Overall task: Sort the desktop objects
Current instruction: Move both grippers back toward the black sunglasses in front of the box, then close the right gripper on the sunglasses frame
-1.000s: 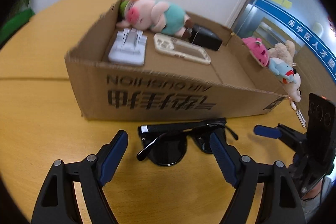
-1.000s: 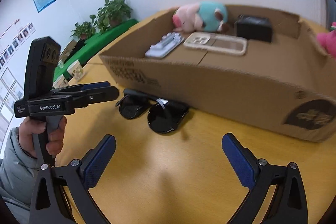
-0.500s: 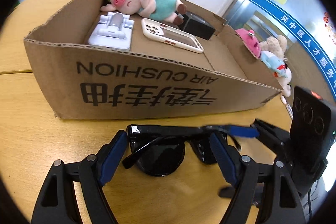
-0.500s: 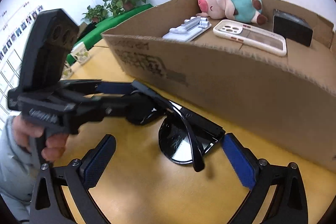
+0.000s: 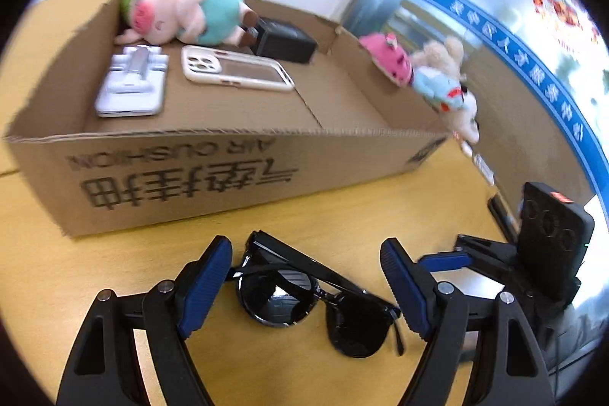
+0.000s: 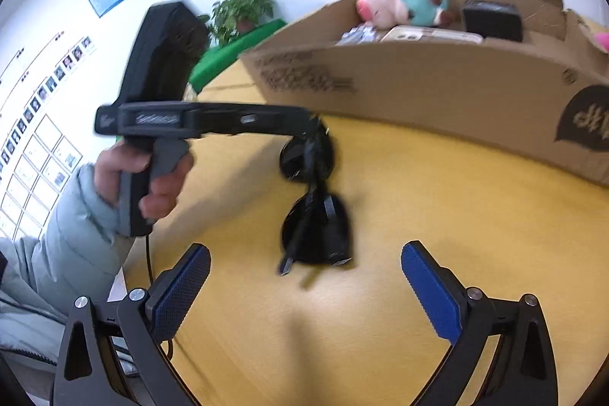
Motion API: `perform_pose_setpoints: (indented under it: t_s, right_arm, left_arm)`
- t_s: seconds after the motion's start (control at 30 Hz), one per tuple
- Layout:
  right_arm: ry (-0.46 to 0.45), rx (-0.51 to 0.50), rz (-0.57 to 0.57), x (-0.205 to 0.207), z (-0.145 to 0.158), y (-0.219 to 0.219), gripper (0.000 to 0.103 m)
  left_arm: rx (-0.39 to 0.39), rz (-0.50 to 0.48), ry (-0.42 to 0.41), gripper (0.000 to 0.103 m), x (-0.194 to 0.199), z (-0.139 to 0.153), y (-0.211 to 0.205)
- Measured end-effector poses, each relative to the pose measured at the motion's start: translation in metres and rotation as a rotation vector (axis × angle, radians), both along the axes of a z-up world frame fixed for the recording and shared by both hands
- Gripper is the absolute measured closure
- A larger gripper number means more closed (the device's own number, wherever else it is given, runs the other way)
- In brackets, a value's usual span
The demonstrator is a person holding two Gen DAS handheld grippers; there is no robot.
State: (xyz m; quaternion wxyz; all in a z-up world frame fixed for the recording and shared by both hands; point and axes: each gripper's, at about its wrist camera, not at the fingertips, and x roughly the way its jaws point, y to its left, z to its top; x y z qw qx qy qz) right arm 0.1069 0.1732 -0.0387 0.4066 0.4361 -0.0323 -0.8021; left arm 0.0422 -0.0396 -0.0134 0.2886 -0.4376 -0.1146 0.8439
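Observation:
Black sunglasses (image 5: 312, 303) lie slanted on the yellow table in front of the cardboard box (image 5: 182, 170). My left gripper (image 5: 304, 284) is open and straddles them, its blue pads on either side without pressing. In the right wrist view the sunglasses (image 6: 316, 208) appear edge-on, with the left gripper (image 6: 308, 120) reaching over their far end. My right gripper (image 6: 304, 288) is open, and only their near tip lies between its fingertips. The left wrist view shows the right gripper (image 5: 445, 261) off to the right, apart from the sunglasses.
The box holds a plush pig (image 5: 182, 14), a white phone stand (image 5: 133, 86), a phone case (image 5: 236, 67) and a small black box (image 5: 285, 40). More plush toys (image 5: 430, 75) hang at its right end. A hand (image 6: 144, 177) in a pale sleeve holds the left gripper.
The right gripper has drawn back from the sunglasses' frame. The sunglasses have swung round from parallel with the box to a slant. The left gripper stays open around them.

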Motion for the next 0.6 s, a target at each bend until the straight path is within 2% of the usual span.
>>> perform_pose_setpoints:
  t_s: [0.07, 0.2, 0.27, 0.3, 0.37, 0.4, 0.47, 0.53, 0.6]
  right_arm:
    - [0.014, 0.020, 0.013, -0.010, 0.004, -0.003, 0.020]
    - [0.001, 0.026, 0.062, -0.024, -0.001, -0.024, 0.037]
    - [-0.024, 0.042, 0.074, -0.026, -0.009, -0.036, 0.054]
    - [-0.034, 0.047, 0.079, -0.026, -0.013, -0.039, 0.058]
    - [-0.040, 0.061, 0.077, -0.023, -0.018, -0.044, 0.072]
    - [-0.037, 0.056, 0.071, -0.022, -0.018, -0.044, 0.072]
    - [-0.036, 0.066, 0.053, -0.020, -0.018, -0.044, 0.079]
    - [-0.048, 0.062, 0.049, -0.019, -0.019, -0.044, 0.086]
    - [-0.052, 0.060, 0.035, -0.013, -0.020, -0.042, 0.087]
  left_arm:
    - [0.020, 0.030, -0.003, 0.023, 0.008, 0.004, -0.005]
    - [0.072, 0.025, -0.056, 0.030, 0.018, 0.000, 0.000]
    - [0.083, 0.014, -0.090, 0.038, 0.021, -0.005, 0.007]
    - [0.088, 0.009, -0.112, 0.041, 0.021, -0.009, 0.011]
    - [0.102, 0.005, -0.149, 0.056, 0.018, -0.017, 0.017]
    - [0.103, 0.010, -0.170, 0.059, 0.016, -0.022, 0.019]
    - [0.100, 0.021, -0.200, 0.073, 0.014, -0.030, 0.024]
    - [0.093, 0.030, -0.219, 0.083, 0.013, -0.035, 0.026]
    - [0.103, 0.040, -0.218, 0.085, 0.014, -0.035, 0.026]
